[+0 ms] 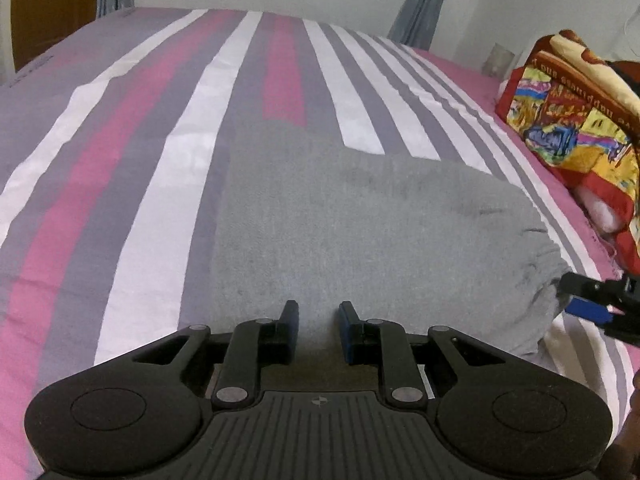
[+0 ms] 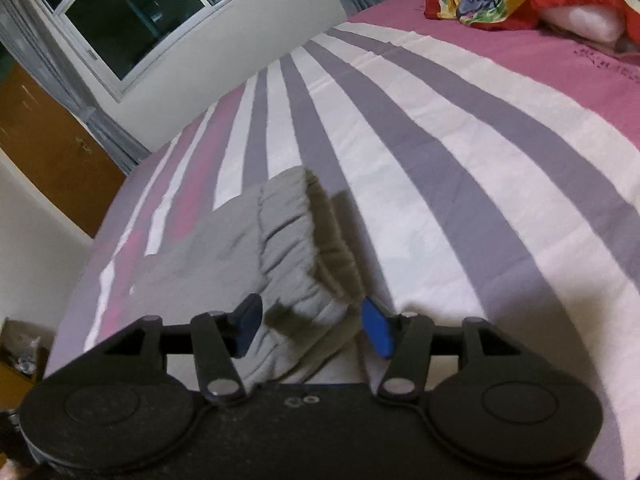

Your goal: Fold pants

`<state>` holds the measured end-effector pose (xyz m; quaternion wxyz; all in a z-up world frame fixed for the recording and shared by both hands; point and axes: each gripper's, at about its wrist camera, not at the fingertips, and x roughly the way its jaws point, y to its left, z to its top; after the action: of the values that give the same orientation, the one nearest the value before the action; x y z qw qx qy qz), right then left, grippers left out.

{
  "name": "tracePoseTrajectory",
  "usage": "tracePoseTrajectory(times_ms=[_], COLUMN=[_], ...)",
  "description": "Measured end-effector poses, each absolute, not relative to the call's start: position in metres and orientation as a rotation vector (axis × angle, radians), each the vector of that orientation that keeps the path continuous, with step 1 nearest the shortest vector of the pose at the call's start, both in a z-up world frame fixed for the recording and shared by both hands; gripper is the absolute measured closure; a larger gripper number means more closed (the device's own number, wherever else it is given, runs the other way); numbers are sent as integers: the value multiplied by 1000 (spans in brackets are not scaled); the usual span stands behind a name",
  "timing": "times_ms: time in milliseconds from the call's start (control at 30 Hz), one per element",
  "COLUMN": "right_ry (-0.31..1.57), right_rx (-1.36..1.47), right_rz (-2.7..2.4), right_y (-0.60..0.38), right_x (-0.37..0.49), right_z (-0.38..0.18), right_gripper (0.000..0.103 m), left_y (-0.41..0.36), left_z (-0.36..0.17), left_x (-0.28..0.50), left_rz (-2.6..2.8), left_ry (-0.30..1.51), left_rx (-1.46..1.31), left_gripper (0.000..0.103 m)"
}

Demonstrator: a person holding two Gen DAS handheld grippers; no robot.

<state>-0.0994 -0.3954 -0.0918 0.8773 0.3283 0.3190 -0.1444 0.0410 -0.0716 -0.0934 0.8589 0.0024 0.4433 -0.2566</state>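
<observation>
My left gripper has its jaws drawn narrow, with grey cloth filling the slim gap between the black and blue pads; from the left wrist view I cannot say for sure that cloth is pinched, though the jaws stand as good as shut at the near edge of the folded grey knit pants. My right gripper stands with its jaws parted about halfway, astride the gathered elastic waistband of the same pants. The dark pad on one side sits against the ribbed cloth, while the bright blue pad on the other side stands just clear of it, so I have no firm grip there.

The pants lie folded in a thick, rounded bundle, waistband end toward my right gripper. They rest on a bedspread with pink, white and grey stripes. Near the far right edge of the bed sits a bright red and yellow printed pillow. Beyond the bed are a dark window, grey curtains and a brown wooden door.
</observation>
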Motion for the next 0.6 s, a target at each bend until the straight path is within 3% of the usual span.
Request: tracePoseTrajectory(times_ms=[133, 300, 400, 467, 533, 600], right_ry=[716, 726, 724, 733, 756, 766], right_rx=[748, 833, 799, 750, 688, 666], right_rz=[-292, -251, -223, -207, -215, -211], right_y=[-401, -400, -398, -398, -399, -400], right_x=[-84, -70, -71, -70, -68, -68], right_z=[-111, -121, -109, -103, -102, -102], right_gripper=[44, 59, 62, 56, 39, 33], left_y=[-78, -79, -82, -82, -80, -72], left_z=[-104, -106, -101, -97, -94, -93], left_x=[38, 40, 40, 42, 47, 55], left_rz=[-526, -510, -501, -491, -476, -462], left_ry=[926, 922, 924, 924, 930, 945], left_rx=[64, 55, 59, 55, 46, 9], left_gripper=[83, 83, 83, 83, 83, 82])
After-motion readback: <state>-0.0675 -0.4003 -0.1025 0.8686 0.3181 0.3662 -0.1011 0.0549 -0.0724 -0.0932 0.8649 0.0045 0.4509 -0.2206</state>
